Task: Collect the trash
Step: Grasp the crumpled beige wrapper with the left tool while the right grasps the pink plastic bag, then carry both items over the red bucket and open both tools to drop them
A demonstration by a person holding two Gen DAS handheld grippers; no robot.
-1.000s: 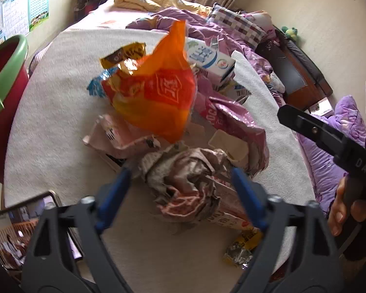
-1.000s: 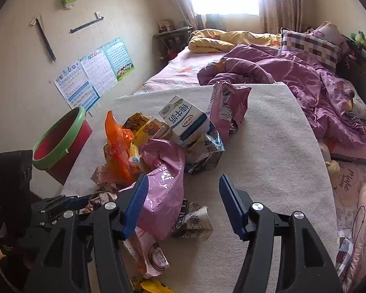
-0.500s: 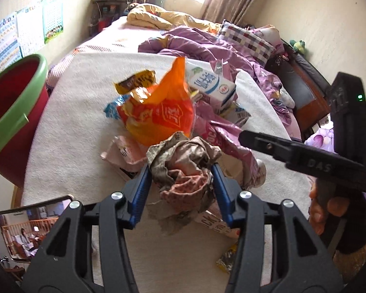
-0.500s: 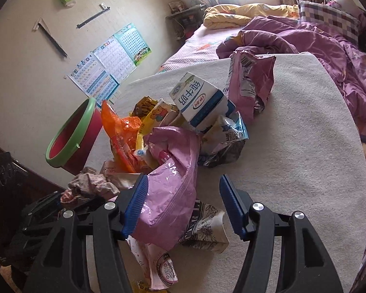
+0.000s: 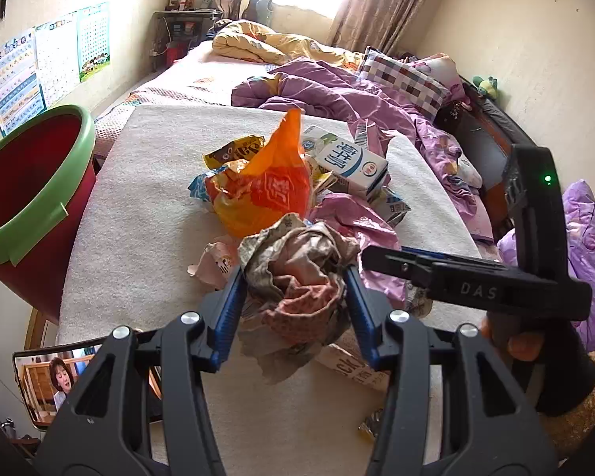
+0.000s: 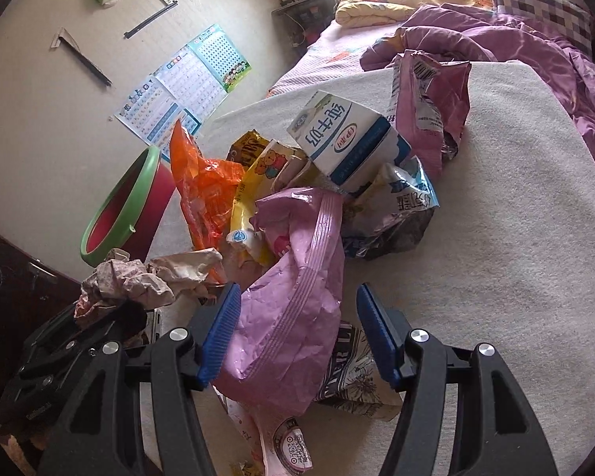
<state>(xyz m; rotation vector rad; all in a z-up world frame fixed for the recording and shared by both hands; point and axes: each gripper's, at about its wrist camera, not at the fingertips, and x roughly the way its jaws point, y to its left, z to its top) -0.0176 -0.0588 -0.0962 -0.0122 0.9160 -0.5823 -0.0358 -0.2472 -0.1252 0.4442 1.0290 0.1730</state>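
Standing beside the trash pile (image 5: 281, 198), the red bin (image 5: 23, 198) looks empty.

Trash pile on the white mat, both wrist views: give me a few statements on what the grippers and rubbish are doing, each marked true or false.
1. The left gripper is clamped on a crumpled paper wad. True.
2. The right gripper is shut on the milk carton. False: the carton lies farther back in the pile; a pink plastic bag sits between the right fingers, and only the left pad meets it.
3. The red bucket with a green rim stands beside the mat, off its edge. True.
4. The orange bag is already in the bucket. False: it is on the mat in the pile.
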